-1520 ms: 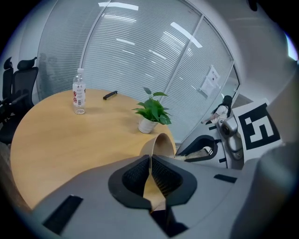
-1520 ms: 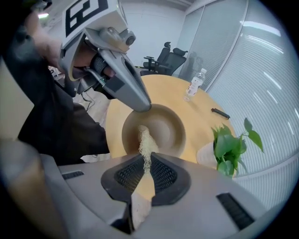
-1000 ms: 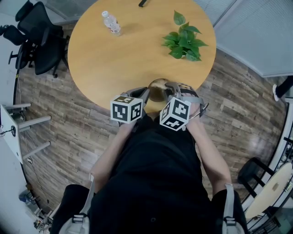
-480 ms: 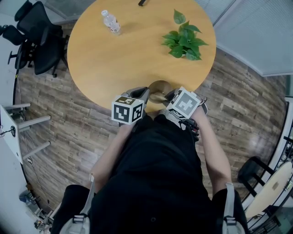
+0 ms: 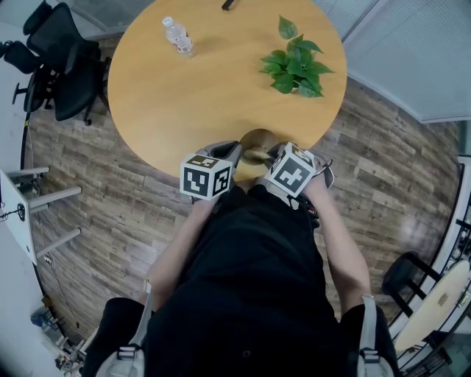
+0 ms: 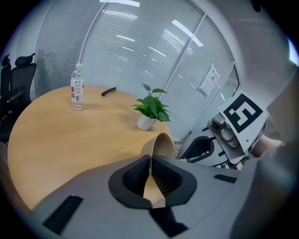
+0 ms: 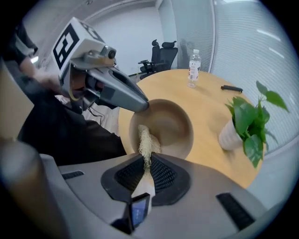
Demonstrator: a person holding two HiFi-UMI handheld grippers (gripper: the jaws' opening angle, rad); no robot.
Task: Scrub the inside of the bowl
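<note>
A tan bowl (image 5: 255,142) is at the near edge of the round wooden table (image 5: 213,81), tipped so its opening faces the right gripper. My left gripper (image 6: 150,161) is shut on the bowl's rim (image 6: 161,144); in the right gripper view the left gripper (image 7: 140,106) pinches the bowl's upper left edge. My right gripper (image 7: 145,161) is shut on a scrub brush with a pale wooden handle. The brush's fibre bristles (image 7: 145,142) reach into the bowl (image 7: 170,126) and lie against its inner wall. From the head both grippers' marker cubes hide the jaws.
A potted green plant (image 5: 296,68) stands on the table's right side, with a water bottle (image 5: 179,35) at the far left and a small black object (image 5: 230,4) at the far edge. Black office chairs (image 5: 51,59) stand left of the table. The person's torso fills the lower head view.
The right gripper has rolled and dropped a little toward the bowl, its marker cube turned to a new face. The left gripper and the bowl have kept still.
</note>
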